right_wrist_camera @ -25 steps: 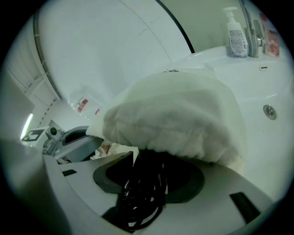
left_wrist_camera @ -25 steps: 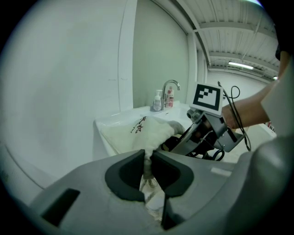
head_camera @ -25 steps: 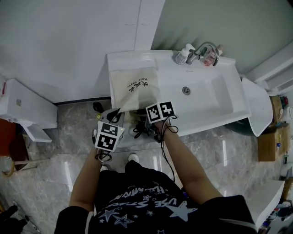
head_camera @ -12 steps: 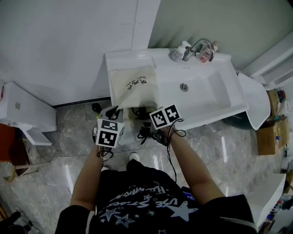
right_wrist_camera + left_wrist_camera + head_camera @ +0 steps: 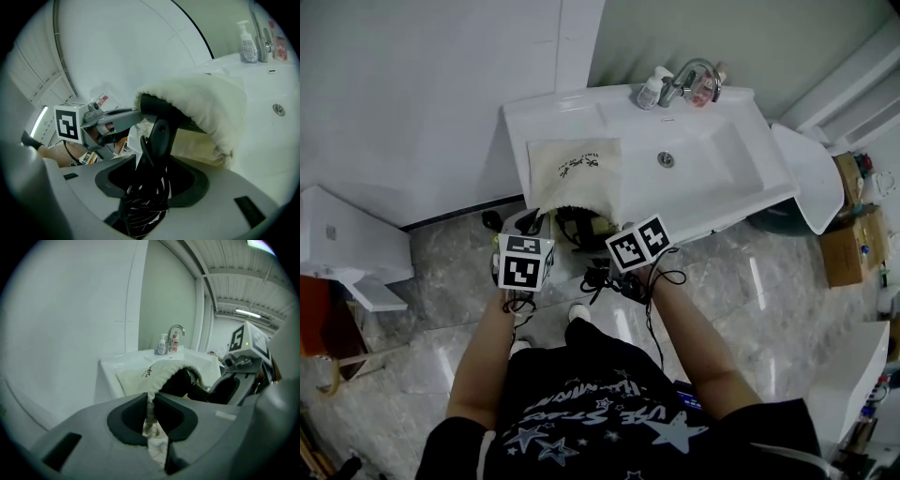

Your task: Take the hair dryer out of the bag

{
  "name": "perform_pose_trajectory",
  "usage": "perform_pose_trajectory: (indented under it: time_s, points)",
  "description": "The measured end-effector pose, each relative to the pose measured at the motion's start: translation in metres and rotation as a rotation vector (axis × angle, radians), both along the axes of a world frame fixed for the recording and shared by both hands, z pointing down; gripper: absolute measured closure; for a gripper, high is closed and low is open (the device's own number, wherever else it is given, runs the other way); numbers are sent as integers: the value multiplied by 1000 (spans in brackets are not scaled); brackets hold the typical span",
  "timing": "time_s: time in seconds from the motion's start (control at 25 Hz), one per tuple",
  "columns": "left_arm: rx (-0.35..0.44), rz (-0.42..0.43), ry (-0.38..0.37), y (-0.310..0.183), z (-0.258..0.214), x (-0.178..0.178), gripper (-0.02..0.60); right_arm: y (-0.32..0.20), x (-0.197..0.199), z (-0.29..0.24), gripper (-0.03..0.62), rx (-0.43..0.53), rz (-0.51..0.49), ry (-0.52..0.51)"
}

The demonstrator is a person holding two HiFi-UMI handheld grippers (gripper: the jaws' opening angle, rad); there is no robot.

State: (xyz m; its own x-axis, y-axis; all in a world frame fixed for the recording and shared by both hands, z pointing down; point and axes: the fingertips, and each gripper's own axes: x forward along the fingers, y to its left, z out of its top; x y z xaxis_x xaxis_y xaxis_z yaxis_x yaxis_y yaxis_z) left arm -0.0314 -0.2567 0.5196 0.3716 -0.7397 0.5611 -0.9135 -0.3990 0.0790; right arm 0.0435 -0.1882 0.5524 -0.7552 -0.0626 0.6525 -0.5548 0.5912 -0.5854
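A cream cloth bag (image 5: 577, 173) lies on the left part of the white counter (image 5: 516, 122), its mouth hanging over the near edge. My left gripper (image 5: 534, 225) is shut on the bag's rim (image 5: 151, 404), pinching the cloth between its pads. A black hair dryer (image 5: 581, 230) sticks partway out of the mouth. In the right gripper view its handle (image 5: 158, 136) and bundled black cord (image 5: 143, 201) sit between the jaws of my right gripper (image 5: 152, 183), which is shut on them. The dryer's head stays under the bag (image 5: 201, 103).
A sink basin (image 5: 712, 164) takes up the counter's right part, with a faucet (image 5: 689, 75) and a soap bottle (image 5: 652, 91) behind it. A low white cabinet (image 5: 347, 244) stands at the left and cardboard boxes (image 5: 844, 244) at the right. Grey marble floor lies below.
My right gripper has drawn back from the counter toward the person with the hair dryer, so more of the dryer shows outside the bag. The left gripper has kept its hold on the rim.
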Motion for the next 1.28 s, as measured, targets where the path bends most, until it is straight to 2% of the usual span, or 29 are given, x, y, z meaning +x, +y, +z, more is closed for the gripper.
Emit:
perform_pose_trajectory:
  time_s: [0.2, 0.36, 0.56, 0.72, 0.96, 1.28]
  points:
    - [-11, 7, 18, 10, 0, -4, 534, 22, -5, -1, 382, 9, 7, 5]
    - [-13, 47, 25, 21, 0, -6, 534, 41, -13, -1, 382, 5, 20, -2]
    - [-8, 88, 24, 28, -4, -14, 534, 65, -21, -4, 382, 42, -10, 17]
    - [-8, 121, 30, 31, -5, -16, 534, 84, -28, -11, 382, 46, -10, -10]
    - [-14, 171, 33, 37, -3, -13, 534, 106, -36, -24, 384, 47, 34, -60]
    - [-2, 229, 25, 59, -11, -19, 532, 150, -41, -36, 384, 54, 125, -73]
